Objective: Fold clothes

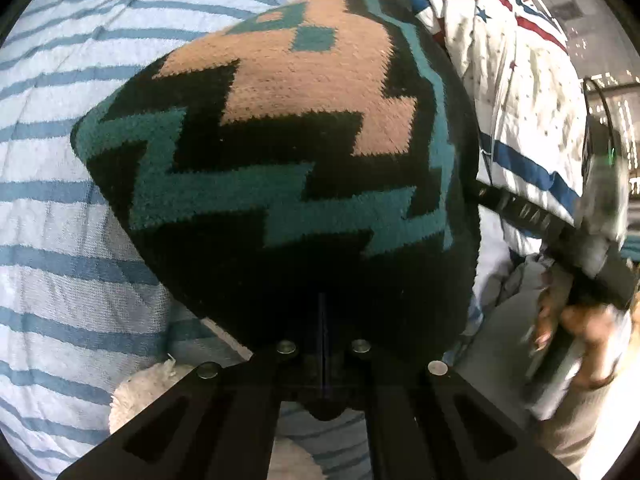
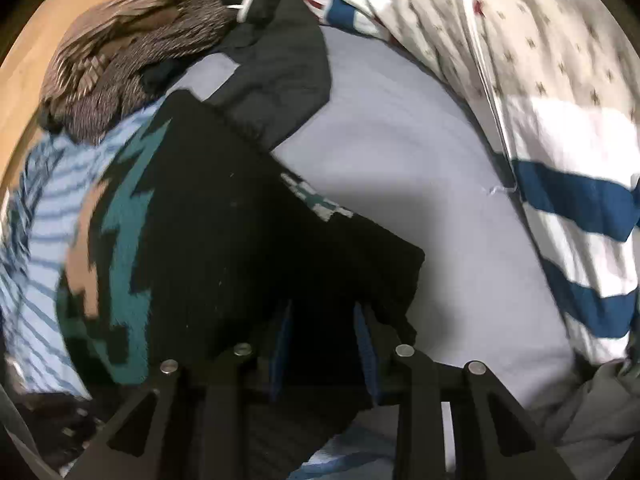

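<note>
Now left gripper (image 1: 323, 320) pinched shut on zigzag sweater (image 1: 280, 152). Right gripper (image 2: 323, 320) part open around dark sweater edge, maybe touching; blurry. Over striped cloth (image 1: 60, 160).

Showing coarse, matt knit on the zigzag sweater (image 1: 280, 152); looking terry-soft on the blue striped cloth (image 1: 60, 240); appearing smooth on the lavender sheet (image 2: 420, 184); lying matt black, maybe plastic, with shiny metal rivets on the left tool (image 1: 324, 364); glowing like smooth wood on the counter (image 2: 28, 92).

Black claw (image 2: 324, 340) fingers; silver screws (blue pads).
</note>
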A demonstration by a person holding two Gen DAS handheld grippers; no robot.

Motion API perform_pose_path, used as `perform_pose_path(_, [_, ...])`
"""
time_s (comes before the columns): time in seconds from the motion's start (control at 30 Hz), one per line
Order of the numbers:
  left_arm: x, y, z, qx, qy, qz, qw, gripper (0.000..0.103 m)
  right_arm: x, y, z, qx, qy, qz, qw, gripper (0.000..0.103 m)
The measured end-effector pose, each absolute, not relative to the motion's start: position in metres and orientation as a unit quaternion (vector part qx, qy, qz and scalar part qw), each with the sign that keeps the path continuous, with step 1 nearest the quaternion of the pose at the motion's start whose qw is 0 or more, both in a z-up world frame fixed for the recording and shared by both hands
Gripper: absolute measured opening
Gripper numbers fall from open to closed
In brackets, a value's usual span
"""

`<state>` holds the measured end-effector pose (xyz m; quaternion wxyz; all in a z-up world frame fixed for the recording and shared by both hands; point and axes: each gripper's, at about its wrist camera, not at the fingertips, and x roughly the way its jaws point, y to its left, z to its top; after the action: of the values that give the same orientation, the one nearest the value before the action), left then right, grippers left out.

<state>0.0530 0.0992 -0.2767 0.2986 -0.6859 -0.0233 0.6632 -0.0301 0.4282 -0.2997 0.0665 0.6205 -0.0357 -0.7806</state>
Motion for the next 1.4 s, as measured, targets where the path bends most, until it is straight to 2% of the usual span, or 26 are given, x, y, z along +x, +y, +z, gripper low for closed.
perform_pose_path(0.2, [0.061, 0.103, -0.248, -0.666, 0.0, 0.675, 0.317, 0.003, -0.022, 0.414, -0.255, 0.58, -0.026, -0.808, 0.1, 0.035])
perform_pose_path(0.27, [0.062, 0.105, -0.264, -0.677, 0.031, 0.668, 0.308, 0.003, -0.029, 0.414, -0.263, 0.588, -0.031, -0.802, 0.098, 0.035])
perform_pose_path(0.33, [0.062, 0.096, -0.284, -0.685, 0.007, 0.661, 0.308, 0.003, -0.036, 0.421, -0.286, 0.606, -0.039, -0.79, 0.077, 0.034])
perform_pose_path(0.4, [0.061, 0.09, -0.285, -0.687, -0.015, 0.659, 0.307, 0.003, -0.041, 0.428, -0.304, 0.619, -0.054, -0.781, 0.061, 0.034])
perform_pose_path(0.53, [0.065, 0.092, -0.282, -0.677, 0.009, 0.668, 0.308, 0.003, -0.038, 0.436, -0.299, 0.615, -0.087, -0.781, 0.06, 0.035])
perform_pose_path(0.6, [0.062, 0.089, -0.282, -0.682, -0.004, 0.665, 0.306, 0.003, -0.029, 0.442, -0.287, 0.601, -0.102, -0.791, 0.059, 0.039])
perform_pose_path(0.63, [0.06, 0.083, -0.279, -0.684, -0.029, 0.662, 0.304, 0.003, -0.023, 0.446, -0.281, 0.591, -0.114, -0.796, 0.058, 0.046])
perform_pose_path(0.8, [0.044, 0.033, -0.268, -0.668, -0.177, 0.669, 0.275, 0.004, -0.001, 0.467, -0.265, 0.571, -0.174, -0.8, 0.062, 0.057])
perform_pose_path(0.87, [0.038, 0.01, -0.267, -0.656, -0.218, 0.676, 0.255, 0.009, -0.005, 0.472, -0.265, 0.578, -0.185, -0.792, 0.065, 0.059])
perform_pose_path(0.9, [0.033, -0.004, -0.268, -0.654, -0.241, 0.675, 0.244, 0.024, -0.011, 0.472, -0.266, 0.58, -0.188, -0.79, 0.065, 0.06])
perform_pose_path(0.93, [0.028, -0.018, -0.27, -0.655, -0.265, 0.671, 0.226, 0.054, -0.017, 0.471, -0.268, 0.58, -0.191, -0.789, 0.062, 0.064])
perform_pose_path(0.97, [0.027, -0.02, -0.275, -0.656, -0.28, 0.67, 0.207, 0.068, -0.019, 0.472, -0.27, 0.581, -0.195, -0.788, 0.059, 0.069])
perform_pose_path(1.0, [0.026, -0.021, -0.279, -0.653, -0.295, 0.669, 0.196, 0.076, -0.02, 0.474, -0.272, 0.583, -0.202, -0.785, 0.054, 0.07])
perform_pose_path(1.2, [0.017, -0.022, -0.311, -0.665, -0.359, 0.631, 0.175, 0.076, -0.023, 0.487, -0.303, 0.606, -0.282, -0.743, 0.036, 0.074])
perform_pose_path(1.4, [0.004, 0.011, -0.335, -0.669, -0.374, 0.616, 0.181, 0.076, -0.033, 0.494, -0.329, 0.618, -0.302, -0.725, 0.024, 0.079])
